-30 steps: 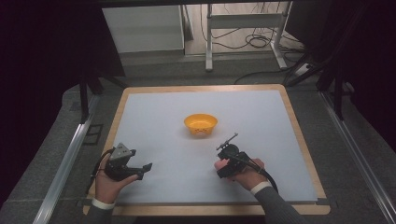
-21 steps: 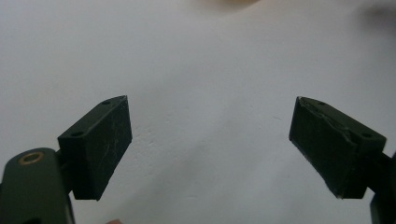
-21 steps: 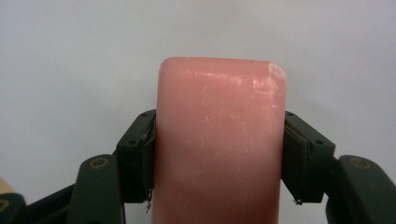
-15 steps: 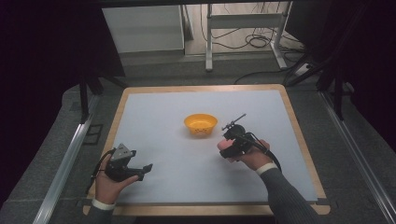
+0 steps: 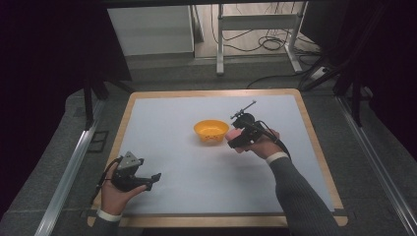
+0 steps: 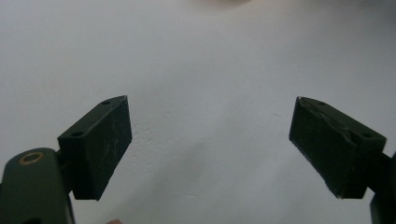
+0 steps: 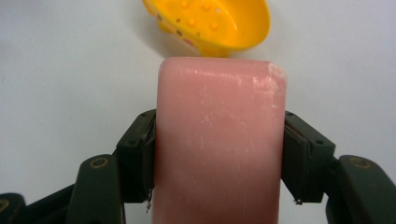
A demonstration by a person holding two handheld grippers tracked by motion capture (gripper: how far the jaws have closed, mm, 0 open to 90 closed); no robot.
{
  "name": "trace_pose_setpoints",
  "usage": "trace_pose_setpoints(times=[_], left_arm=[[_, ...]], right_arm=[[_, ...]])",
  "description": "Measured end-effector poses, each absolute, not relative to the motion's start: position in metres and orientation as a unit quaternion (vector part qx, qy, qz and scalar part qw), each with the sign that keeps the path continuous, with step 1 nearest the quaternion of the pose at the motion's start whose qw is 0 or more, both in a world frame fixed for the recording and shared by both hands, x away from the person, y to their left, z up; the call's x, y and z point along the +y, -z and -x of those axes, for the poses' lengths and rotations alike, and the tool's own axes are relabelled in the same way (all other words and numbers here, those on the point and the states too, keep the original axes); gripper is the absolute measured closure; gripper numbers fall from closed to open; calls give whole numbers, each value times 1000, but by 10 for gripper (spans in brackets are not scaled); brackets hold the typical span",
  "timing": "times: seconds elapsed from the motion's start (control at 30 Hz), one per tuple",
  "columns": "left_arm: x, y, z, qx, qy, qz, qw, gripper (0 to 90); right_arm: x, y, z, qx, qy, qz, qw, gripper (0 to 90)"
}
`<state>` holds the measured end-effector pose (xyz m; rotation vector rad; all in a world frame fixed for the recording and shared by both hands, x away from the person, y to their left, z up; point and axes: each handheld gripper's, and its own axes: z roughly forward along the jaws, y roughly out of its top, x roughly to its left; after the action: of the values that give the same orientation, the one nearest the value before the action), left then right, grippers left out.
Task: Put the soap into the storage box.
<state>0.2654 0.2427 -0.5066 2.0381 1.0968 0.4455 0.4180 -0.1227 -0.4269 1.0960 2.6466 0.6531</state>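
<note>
A pink bar of soap (image 7: 219, 140) is clamped between the jaws of my right gripper (image 7: 219, 156). In the high view the right gripper (image 5: 235, 137) hovers just right of a small yellow dish (image 5: 211, 131) near the middle of the white table, with the pink soap (image 5: 233, 135) showing at its tip. The right gripper view has the yellow dish (image 7: 215, 25) straight ahead, perforated with small holes. My left gripper (image 5: 153, 178) rests low near the table's front left, its jaws open wide over bare white surface (image 6: 205, 93).
The white tabletop (image 5: 196, 167) has a wooden border (image 5: 314, 142). Metal rails run along both sides on the grey floor, and cables and a stand's legs (image 5: 255, 29) lie beyond the far edge.
My right gripper has carried the pink soap forward and left from the front right toward the yellow dish. The left gripper has stayed in place.
</note>
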Motion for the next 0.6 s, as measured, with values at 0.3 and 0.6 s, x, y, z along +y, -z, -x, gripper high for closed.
trace_pose_setpoints(times=[0.3,0.6], left_arm=[[242,507,-266,429,-175,-801,379,136],[242,508,-266,427,-175,-803,377,136]], right_arm=[[-106,423,-449,899,-225,-360,109,366],[-83,423,-476,900,-226,-356,111,366]])
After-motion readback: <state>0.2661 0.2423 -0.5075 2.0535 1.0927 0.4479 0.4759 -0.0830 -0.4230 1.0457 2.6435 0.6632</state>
